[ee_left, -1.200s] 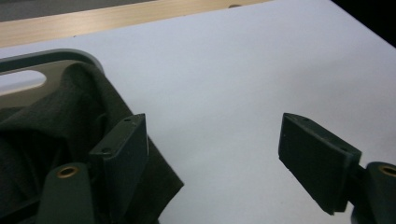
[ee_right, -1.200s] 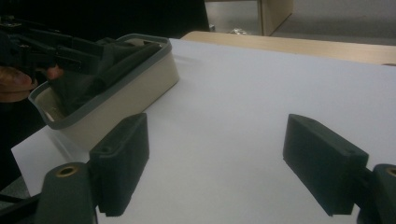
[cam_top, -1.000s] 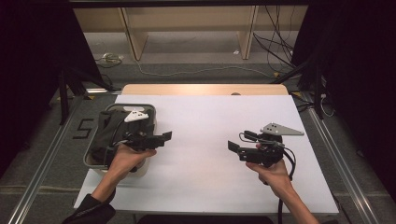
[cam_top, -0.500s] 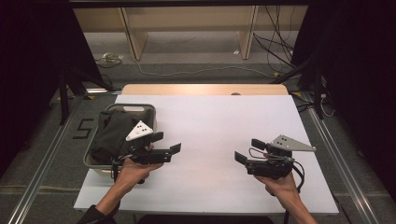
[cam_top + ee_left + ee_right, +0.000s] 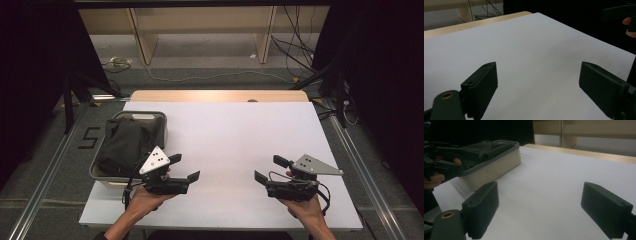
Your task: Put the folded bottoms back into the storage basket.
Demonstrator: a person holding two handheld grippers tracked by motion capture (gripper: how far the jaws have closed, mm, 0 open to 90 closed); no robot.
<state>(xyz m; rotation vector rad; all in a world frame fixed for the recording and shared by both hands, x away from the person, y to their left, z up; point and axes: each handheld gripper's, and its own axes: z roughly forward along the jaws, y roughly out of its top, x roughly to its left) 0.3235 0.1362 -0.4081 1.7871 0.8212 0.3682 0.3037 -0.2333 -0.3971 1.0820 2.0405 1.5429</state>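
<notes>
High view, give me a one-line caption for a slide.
Two hand-held tongs, left and right, hover open over a white table beside a bin of dark cloth.

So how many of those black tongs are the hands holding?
2. The left tongs are by the near left of the white table, beside the basket of dark cloth. The right tongs are near right. Both are open, holding nothing.

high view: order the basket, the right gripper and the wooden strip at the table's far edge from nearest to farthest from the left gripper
1. Basket: just beside the left gripper, on its left.
2. Right gripper: across the table, to its right.
3. Wooden strip: at the far edge.
</notes>
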